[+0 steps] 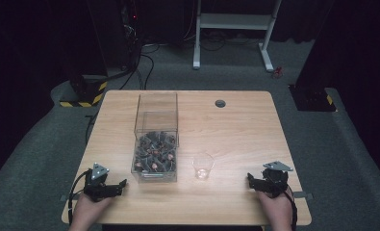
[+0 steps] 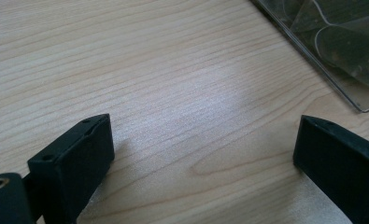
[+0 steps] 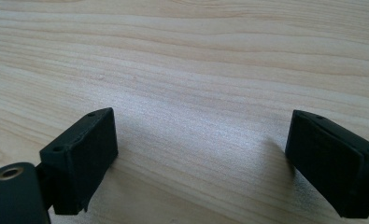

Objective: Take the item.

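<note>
**Both grippers wide open, empty, on the table**

While the left gripper [image 1: 114, 187] and right gripper [image 1: 255, 182] rest at the table's [image 1: 245, 130] near edge in the high view, a clear box [image 1: 155, 144] of dark pieces and a cup [image 1: 203, 166] stand between them.

Left gripper view: jaws spread wide, nothing held; the box corner [image 2: 331, 51] lies beyond the right-hand jaw.

Right gripper view: jaws wide apart over bare wood [image 3: 196, 70], holding nothing.

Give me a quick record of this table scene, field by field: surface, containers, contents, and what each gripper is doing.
surface: wooden table
container: clear plastic box, open top, left of centre
contents: small dark pieces with pinkish bits
cup: clear plastic cup, upright, right of the box, looks empty
left gripper: open, holding nothing, near the box's corner
right gripper: open, holding nothing
</note>
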Demonstrator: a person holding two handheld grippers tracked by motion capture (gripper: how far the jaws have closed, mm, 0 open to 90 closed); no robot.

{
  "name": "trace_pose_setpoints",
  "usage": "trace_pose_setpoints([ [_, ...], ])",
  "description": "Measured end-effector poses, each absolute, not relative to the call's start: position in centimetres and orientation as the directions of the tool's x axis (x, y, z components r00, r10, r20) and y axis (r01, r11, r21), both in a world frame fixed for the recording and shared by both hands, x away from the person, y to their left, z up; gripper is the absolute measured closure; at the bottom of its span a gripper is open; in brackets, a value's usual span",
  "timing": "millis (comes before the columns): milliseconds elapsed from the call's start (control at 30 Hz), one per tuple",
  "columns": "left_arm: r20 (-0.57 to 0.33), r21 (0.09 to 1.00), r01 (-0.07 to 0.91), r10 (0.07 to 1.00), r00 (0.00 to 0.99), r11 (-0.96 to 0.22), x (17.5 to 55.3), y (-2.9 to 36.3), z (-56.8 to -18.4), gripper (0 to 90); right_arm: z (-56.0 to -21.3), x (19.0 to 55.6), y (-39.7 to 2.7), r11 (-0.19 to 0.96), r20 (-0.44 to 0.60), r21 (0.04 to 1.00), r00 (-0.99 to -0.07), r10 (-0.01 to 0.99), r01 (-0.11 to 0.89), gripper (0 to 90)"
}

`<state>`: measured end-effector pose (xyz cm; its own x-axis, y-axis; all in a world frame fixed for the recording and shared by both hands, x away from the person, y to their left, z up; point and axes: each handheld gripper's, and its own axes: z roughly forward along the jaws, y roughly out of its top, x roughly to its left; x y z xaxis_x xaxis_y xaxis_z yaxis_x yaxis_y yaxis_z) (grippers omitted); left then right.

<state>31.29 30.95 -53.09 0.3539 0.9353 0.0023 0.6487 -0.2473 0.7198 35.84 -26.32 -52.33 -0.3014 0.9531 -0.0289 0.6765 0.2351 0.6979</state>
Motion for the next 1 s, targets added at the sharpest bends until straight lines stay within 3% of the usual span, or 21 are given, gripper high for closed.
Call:
trace_pose_setpoints([
  [1000,0.002,0.720,0.649,0.935,0.354,-0.247,31.3,31.0,-53.1,5.4,-51.2,35.0,-23.8,0.260,-0.010,0.745,-0.380,0.925,0.614,11.1],
])
